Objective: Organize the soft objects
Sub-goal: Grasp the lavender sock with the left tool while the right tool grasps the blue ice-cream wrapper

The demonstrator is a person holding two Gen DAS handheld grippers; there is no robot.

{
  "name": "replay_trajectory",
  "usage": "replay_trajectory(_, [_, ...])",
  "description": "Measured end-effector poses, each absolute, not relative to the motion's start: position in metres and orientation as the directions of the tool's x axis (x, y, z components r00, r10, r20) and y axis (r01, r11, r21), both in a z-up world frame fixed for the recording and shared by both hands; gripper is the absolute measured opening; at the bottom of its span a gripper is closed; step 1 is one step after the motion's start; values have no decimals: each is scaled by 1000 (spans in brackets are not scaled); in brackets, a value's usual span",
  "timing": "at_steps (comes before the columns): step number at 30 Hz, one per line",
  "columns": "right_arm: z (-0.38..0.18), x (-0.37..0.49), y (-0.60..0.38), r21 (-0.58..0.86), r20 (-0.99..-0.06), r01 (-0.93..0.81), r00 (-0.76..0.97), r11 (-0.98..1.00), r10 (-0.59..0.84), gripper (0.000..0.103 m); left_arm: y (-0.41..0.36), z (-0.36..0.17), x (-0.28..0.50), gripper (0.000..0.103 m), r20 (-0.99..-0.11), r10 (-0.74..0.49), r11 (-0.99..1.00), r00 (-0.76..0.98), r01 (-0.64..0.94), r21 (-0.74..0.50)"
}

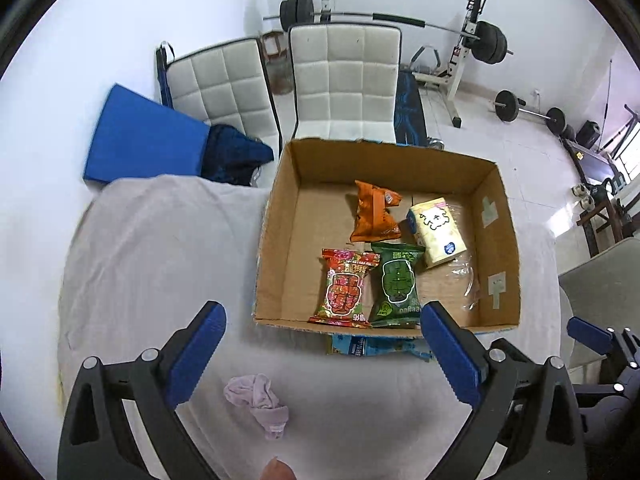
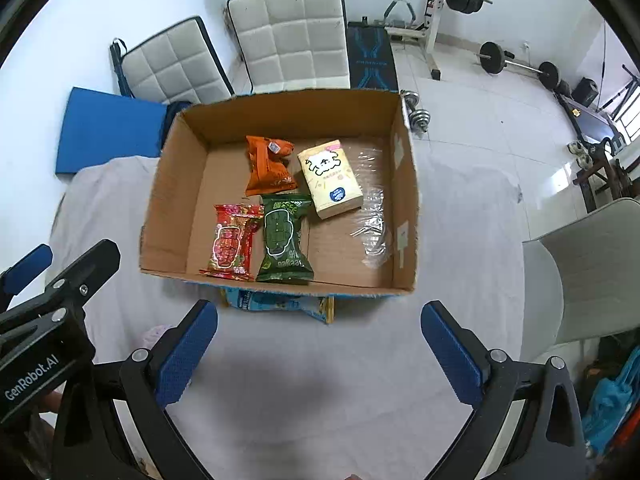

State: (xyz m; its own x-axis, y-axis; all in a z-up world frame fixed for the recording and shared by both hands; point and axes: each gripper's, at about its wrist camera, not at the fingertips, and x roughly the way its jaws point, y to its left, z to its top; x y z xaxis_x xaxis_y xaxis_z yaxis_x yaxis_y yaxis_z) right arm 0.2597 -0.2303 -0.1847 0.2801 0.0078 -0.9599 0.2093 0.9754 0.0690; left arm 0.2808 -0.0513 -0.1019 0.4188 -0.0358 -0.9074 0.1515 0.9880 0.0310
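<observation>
An open cardboard box sits on a table with a pale cloth. In it lie an orange packet, a red packet, a green packet, a cream tissue pack and a clear plastic bag. A crumpled pink cloth lies on the table below my left gripper, which is open and empty. My right gripper is open and empty in front of the box. A bit of the pink cloth shows there too.
A light blue packet sticks out from under the box's near wall. Two white cushioned chairs stand behind the table, a blue mat at the left, weight equipment at the back.
</observation>
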Motion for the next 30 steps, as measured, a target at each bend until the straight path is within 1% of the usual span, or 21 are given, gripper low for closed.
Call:
replay_trajectory(5, [-165, 241, -228, 77, -947, 210, 321, 975, 6, 103, -52, -82, 261, 100, -885, -48, 987, 464, 159, 30])
replay_trajectory(11, [-144, 230, -222, 89, -932, 199, 363, 976, 11, 103, -47, -65, 249, 100, -875, -73, 989, 479, 148, -2])
replay_trajectory(15, [-155, 228, -226, 114, -936, 209, 350, 971, 34, 103, -36, -62, 248, 100, -866, -54, 993, 497, 116, 4])
replay_trajectory(17, [-176, 228, -230, 161, -946, 210, 312, 964, 90, 103, -23, -67, 247, 100, -867, -32, 997, 497, 79, 9])
replay_trajectory(19, [-209, 229, -234, 229, -952, 226, 255, 947, 170, 103, -7, -77, 244, 100, -875, -5, 999, 484, 41, 17])
replay_trajectory(21, [-243, 229, -236, 269, -954, 254, 205, 929, 220, 103, 13, -97, 241, 100, -895, 27, 1000, 445, -6, 27])
replay_trajectory(25, [-312, 234, -241, 293, -955, 330, 139, 897, 261, 102, 45, -146, 231, 100, -940, 66, 996, 334, -81, 41])
replay_trajectory(27, [-342, 239, -245, 301, -954, 368, 117, 880, 277, 92, 61, -175, 223, 100, -959, 82, 991, 273, -122, 49])
replay_trajectory(29, [-362, 247, -244, 288, -958, 363, 107, 886, 267, 87, 71, -195, 216, 100, -970, 89, 988, 228, -147, 56])
replay_trajectory(30, [-373, 250, -241, 259, -966, 350, 104, 900, 237, 86, 76, -206, 211, 100, -973, 97, 985, 208, -162, 64])
